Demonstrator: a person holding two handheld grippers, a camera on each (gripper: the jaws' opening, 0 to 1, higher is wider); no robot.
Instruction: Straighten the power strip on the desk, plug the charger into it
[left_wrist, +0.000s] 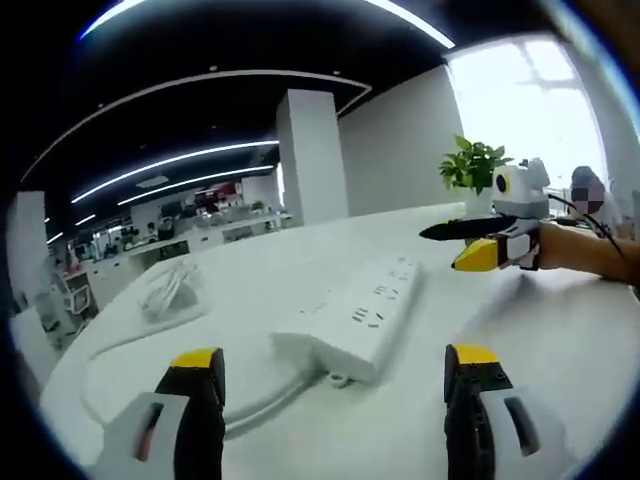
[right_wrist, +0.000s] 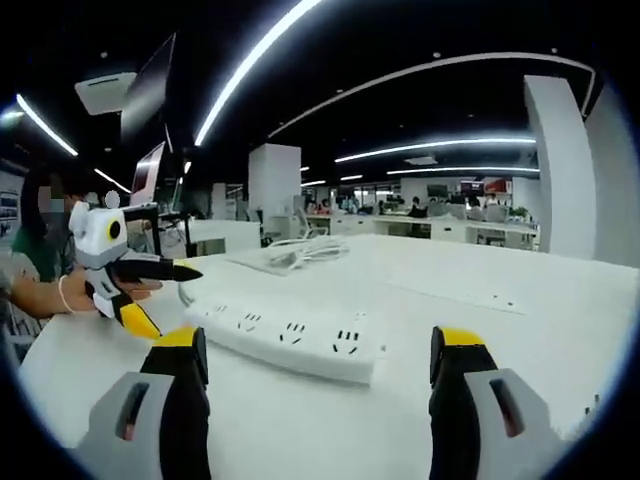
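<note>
White rigid strip (left_wrist: 365, 312) ahead between left tool (left_wrist: 334, 372) and right tool (right_wrist: 320, 355), both spread empty; probably light, slippery; pinch across narrow sides.

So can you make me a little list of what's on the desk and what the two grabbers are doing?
desk: white desk
power strip: white power strip lying flat, nothing plugged in
cable: white, runs from the strip's near end
charger: white charger bundle, lying apart from the strip
left gripper: open, empty, near the strip's cable end
right gripper: open, empty, facing the strip's long side
plant: green potted plant at the desk's far edge
</note>
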